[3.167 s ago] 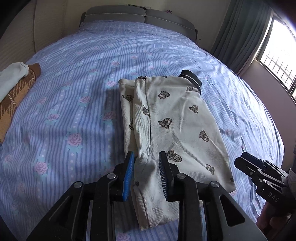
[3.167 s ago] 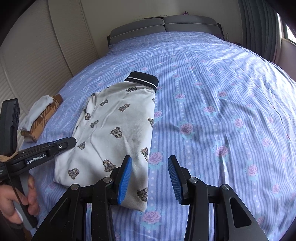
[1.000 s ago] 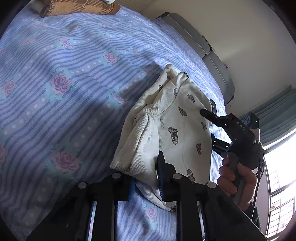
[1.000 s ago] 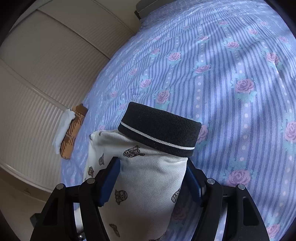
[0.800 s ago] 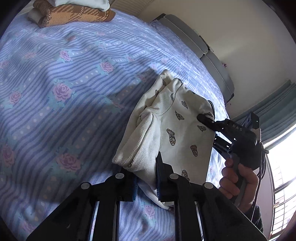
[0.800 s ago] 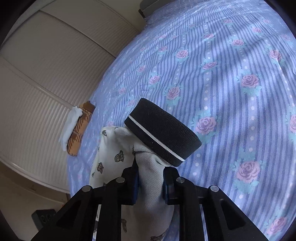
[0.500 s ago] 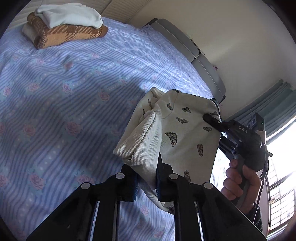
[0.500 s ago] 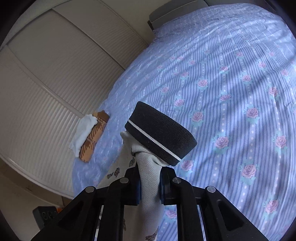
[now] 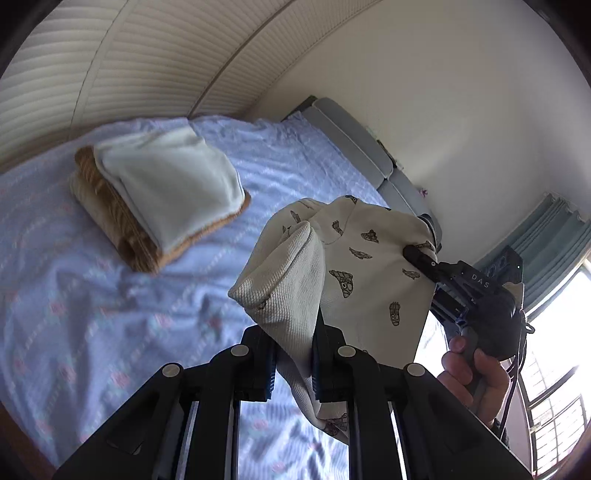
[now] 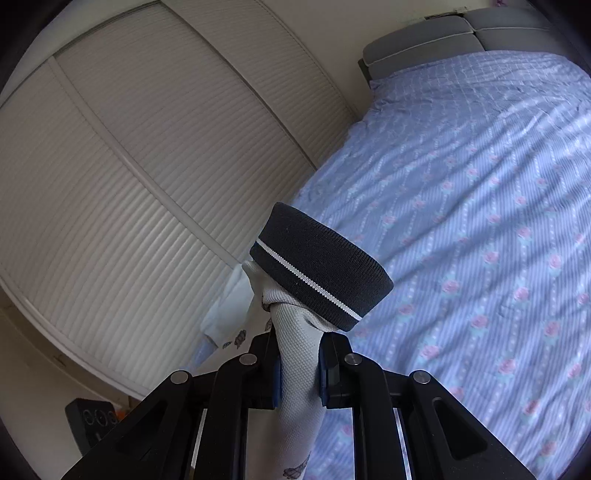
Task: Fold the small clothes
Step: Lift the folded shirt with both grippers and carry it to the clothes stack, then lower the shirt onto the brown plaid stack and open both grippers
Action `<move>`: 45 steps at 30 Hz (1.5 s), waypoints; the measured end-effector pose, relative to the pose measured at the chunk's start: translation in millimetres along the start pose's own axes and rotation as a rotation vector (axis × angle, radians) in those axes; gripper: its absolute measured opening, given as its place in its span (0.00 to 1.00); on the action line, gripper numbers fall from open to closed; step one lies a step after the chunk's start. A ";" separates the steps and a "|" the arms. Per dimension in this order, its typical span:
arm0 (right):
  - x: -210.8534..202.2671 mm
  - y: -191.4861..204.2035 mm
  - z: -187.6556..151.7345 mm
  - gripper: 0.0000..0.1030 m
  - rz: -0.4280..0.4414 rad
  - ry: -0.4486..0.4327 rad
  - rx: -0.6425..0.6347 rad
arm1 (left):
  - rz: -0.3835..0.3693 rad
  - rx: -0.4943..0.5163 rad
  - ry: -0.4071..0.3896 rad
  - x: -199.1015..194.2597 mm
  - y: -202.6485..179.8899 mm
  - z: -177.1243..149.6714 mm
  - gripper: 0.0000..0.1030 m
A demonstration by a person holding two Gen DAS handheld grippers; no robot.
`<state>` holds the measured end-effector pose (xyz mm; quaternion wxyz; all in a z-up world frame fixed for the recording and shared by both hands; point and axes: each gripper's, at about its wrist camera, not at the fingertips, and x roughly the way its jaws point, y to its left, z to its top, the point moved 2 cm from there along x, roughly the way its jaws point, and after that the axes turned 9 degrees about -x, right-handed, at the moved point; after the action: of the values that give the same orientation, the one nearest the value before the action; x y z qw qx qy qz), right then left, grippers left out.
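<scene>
A folded cream garment [image 9: 354, 266] printed with small dark figures hangs in the air above the bed. My left gripper [image 9: 293, 365] is shut on its ribbed lower edge. My right gripper [image 10: 298, 360] is shut on the cloth just below the garment's black collar [image 10: 321, 264] with a white stripe. In the left wrist view the right gripper [image 9: 424, 258] also shows at the garment's far side, held by a hand [image 9: 476, 373]. The garment's lower part drops out of sight under both grippers.
A folded stack, a pale cloth on a brown plaid piece [image 9: 159, 195], lies on the blue rose-patterned bedspread [image 10: 480, 240] near the slatted wardrobe doors [image 10: 129, 166]. A grey headboard [image 10: 424, 33] is at the far end, curtains and a window [image 9: 554, 332] at right.
The right gripper's jaws closed on the cloth under the collar. Both grippers then rose and carried the garment off the bed toward the folded stack, which now looms much nearer.
</scene>
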<state>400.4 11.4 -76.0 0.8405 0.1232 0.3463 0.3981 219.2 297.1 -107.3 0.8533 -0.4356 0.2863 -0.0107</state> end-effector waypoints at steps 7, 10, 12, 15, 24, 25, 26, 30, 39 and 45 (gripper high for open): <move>98.3 68.3 66.1 0.15 0.089 -0.050 -0.037 | 0.059 0.043 -0.077 -0.1 42.1 125.3 0.16; 149.8 76.7 76.2 0.15 0.098 -0.024 -0.007 | 0.099 0.052 -0.081 13.6 72.5 158.4 0.16; 184.7 75.7 75.1 0.15 0.092 0.004 -0.001 | 0.138 0.048 -0.089 28.5 97.8 169.4 0.16; 233.2 68.0 64.9 0.15 0.075 0.065 0.016 | 0.182 -0.005 -0.053 56.7 135.4 172.3 0.16; 277.9 33.0 38.8 0.28 -0.001 0.141 0.052 | 0.194 -0.014 -0.073 73.6 161.9 154.1 0.36; 279.7 32.3 37.5 0.29 -0.015 0.146 0.040 | 0.205 0.009 -0.076 73.7 160.3 153.3 0.36; 278.7 34.5 37.1 0.32 -0.032 0.150 0.021 | 0.221 0.037 -0.076 72.7 156.3 151.4 0.40; 269.7 46.9 36.8 0.47 -0.106 0.144 -0.075 | 0.324 0.164 -0.149 51.4 134.6 140.0 0.72; 212.0 80.3 24.6 0.83 -0.287 -0.075 -0.350 | 0.378 0.488 -0.310 29.0 75.5 113.7 0.94; 234.5 90.9 41.4 0.84 -0.167 -0.037 -0.431 | 0.352 0.562 -0.301 56.2 62.3 114.8 0.99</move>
<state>479.5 250.5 -115.5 0.8836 -0.0810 0.2469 0.3894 308.9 405.3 -128.6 0.9611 -0.1246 0.2141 0.1224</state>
